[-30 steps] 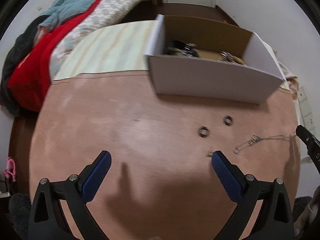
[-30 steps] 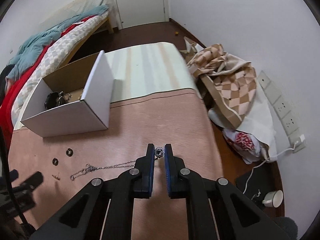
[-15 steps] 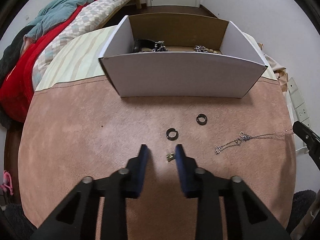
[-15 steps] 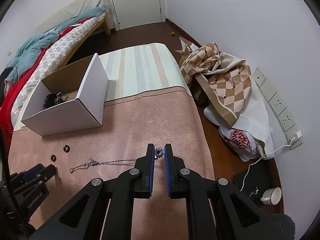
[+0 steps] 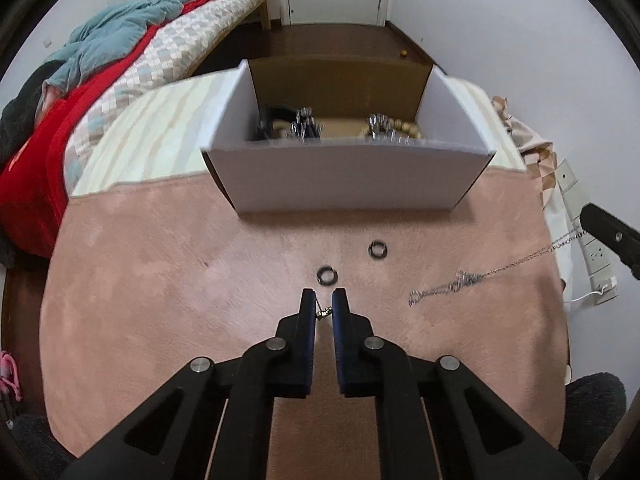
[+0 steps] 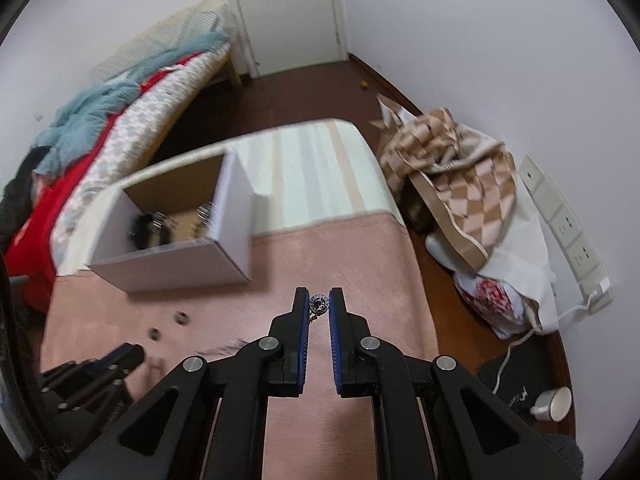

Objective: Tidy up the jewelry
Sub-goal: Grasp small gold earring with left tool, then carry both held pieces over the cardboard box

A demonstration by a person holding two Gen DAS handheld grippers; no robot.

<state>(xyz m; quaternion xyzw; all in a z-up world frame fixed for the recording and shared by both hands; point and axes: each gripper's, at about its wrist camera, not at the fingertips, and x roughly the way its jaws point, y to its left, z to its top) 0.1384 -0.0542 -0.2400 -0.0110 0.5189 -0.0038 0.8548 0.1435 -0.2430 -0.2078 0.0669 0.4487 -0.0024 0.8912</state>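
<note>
Since a second ago, the left gripper [image 5: 323, 307] has gone from wide open to nearly shut, and it now pinches a tiny gold-coloured earring [image 5: 325, 312] between its blue pads, just in front of the white cardboard box [image 5: 344, 182]. Before, that small piece lay loose on the pink fuzzy mat [image 5: 160, 264].

Going from left to right from the box: a bed with red, teal and checked blankets [image 5: 100, 80] lies well to the left of it. Inside the box sit dark and beaded pieces of jewelry [image 5: 304, 126], but they are blurry. Two small black rings [image 5: 326, 275] lie on the mat between the box and the left gripper. They have not moved. One is near the gripper tips and the other [image 5: 377, 249] is closer to the box.

To the right of the box, the thin silver chain necklace [image 5: 464, 280] now hangs up off the mat at its far end, while its near end rests on the mat. The right gripper [image 6: 320, 305] is closed on the round sparkly pendant [image 6: 319, 303] at the end of that chain, just as before, and it has come closer to the box. A checked brown and cream cloth [image 6: 460, 184] is piled on the floor far to the right of the box.
</note>
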